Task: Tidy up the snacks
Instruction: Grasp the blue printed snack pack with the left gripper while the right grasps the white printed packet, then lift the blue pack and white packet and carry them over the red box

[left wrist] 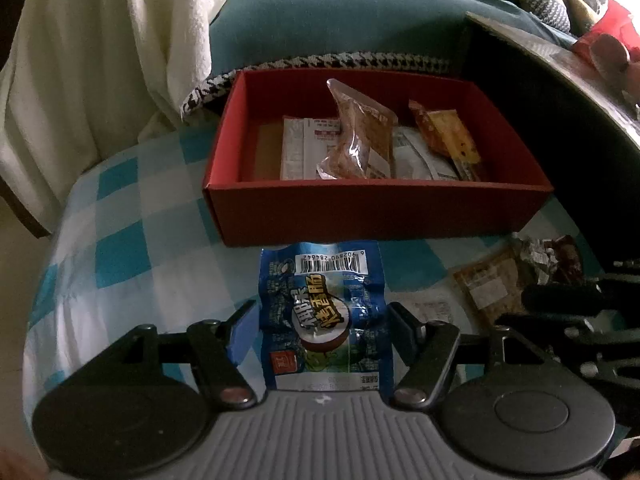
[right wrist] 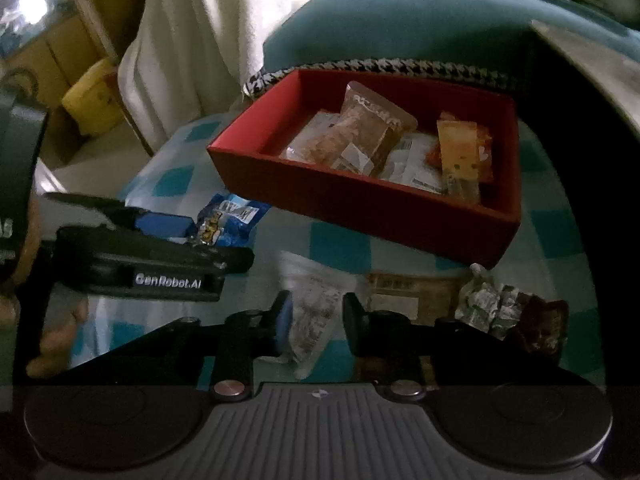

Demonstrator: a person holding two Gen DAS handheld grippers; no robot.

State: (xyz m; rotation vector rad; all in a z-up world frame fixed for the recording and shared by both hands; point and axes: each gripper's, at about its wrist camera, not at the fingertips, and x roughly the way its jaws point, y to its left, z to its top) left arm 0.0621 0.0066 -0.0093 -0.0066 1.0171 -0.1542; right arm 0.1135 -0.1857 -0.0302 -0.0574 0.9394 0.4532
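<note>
Both claws sit low over the blue-and-white checked worktop point(left wrist: 120, 248), each clamped on a snack. Left claw point(left wrist: 322, 330) grips a crinkled blue foil snack packet point(left wrist: 324, 308) by its two sides, the barcode end pointing away toward the red cardboard box point(left wrist: 376, 212); the far edge of the packet lies just beside the box's near wall. In the right wrist view this same blue packet point(right wrist: 228, 220) shows at the left, held in the left claw's fingers, near the box's left corner.

Right claw point(right wrist: 316, 316) is closed on a clear plastic snack pouch with pale contents point(right wrist: 314, 308), which stands between the blue pad and the dark pad. Just right of it on the worktop lie a flat brown snack packet point(right wrist: 412, 294) and a crumpled silver-and-dark-brown wrapper point(right wrist: 508, 308); the two are close together, near the box's near wall.

Inside the box lie several packets: a tall clear pouch of brown pieces point(left wrist: 360, 136) leaning up in the middle, a white printed packet point(left wrist: 304, 148) to its left, and an orange-yellow packet point(left wrist: 444, 136) on the right. Beyond the box, a teal cushion with houndstooth trim point(left wrist: 340, 20) and a cream cloth point(left wrist: 100, 60) fill the far side
</note>
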